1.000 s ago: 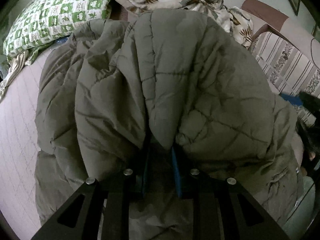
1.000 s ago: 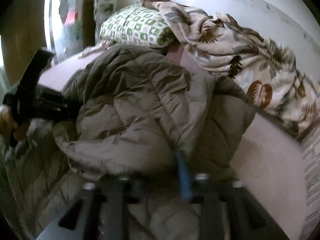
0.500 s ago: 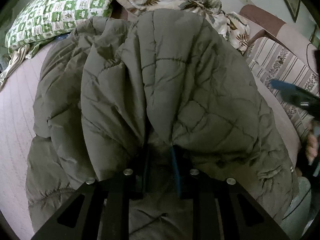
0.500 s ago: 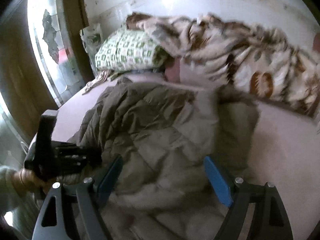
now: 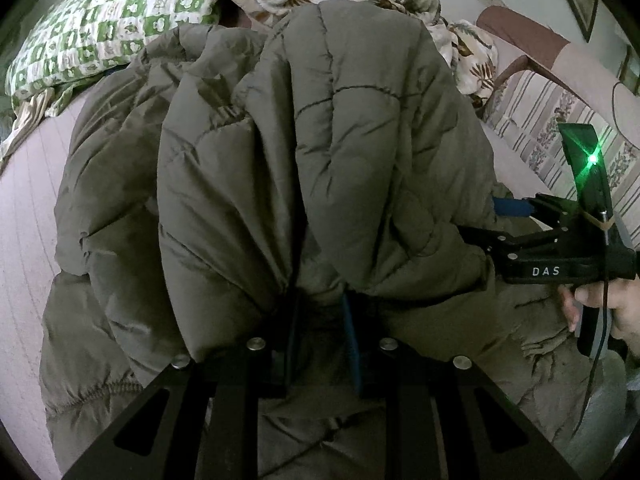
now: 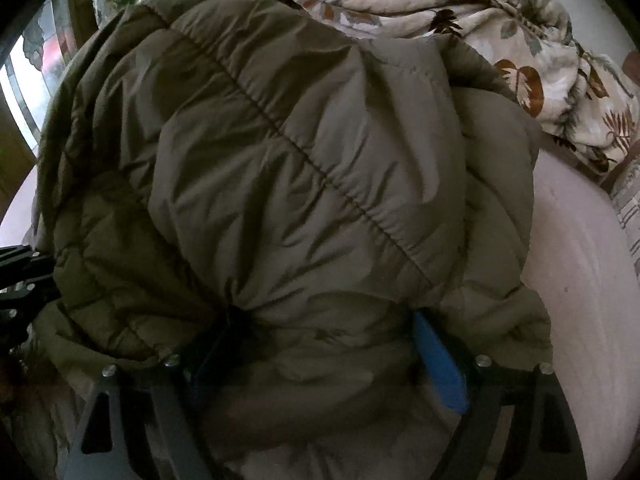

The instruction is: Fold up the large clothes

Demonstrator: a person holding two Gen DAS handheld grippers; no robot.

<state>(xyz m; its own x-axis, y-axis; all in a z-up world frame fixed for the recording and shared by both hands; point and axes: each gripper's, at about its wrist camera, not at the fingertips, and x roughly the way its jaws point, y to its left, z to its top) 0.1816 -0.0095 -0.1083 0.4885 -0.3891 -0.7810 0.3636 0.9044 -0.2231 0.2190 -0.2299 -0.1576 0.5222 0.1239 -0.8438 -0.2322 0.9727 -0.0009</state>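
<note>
Now the bed (image 5: 24, 216) is taking up most of the view, its pale sheet showing on both sides, and the big olive jacket (image 5: 320, 152) is lying heaped across the middle of it. Behind it, a leaf-print blanket (image 6: 500, 20) is bunching along the wall, with a green-checked pillow (image 5: 104, 28) sitting at the head. The jacket is looking doubled over on itself, a puffy quilted fold standing up over the lower layer, so one fold seems to be under way, though it is lumpy and far from a flat, tidy bundle. Squaring, flattening and probably another fold are likely what is left. The left gripper (image 5: 320, 320) is pinching narrowly on a gather of the jacket's fabric at the near edge, creases radiating from the pinch. The right gripper (image 6: 324, 344) is pushing in at the other side, its jaws opening wide, with jacket fabric bulging between them; whether the pads are pressing it, I cannot tell. A hand (image 5: 612, 304) is holding its handle at the edge of the left view.
</note>
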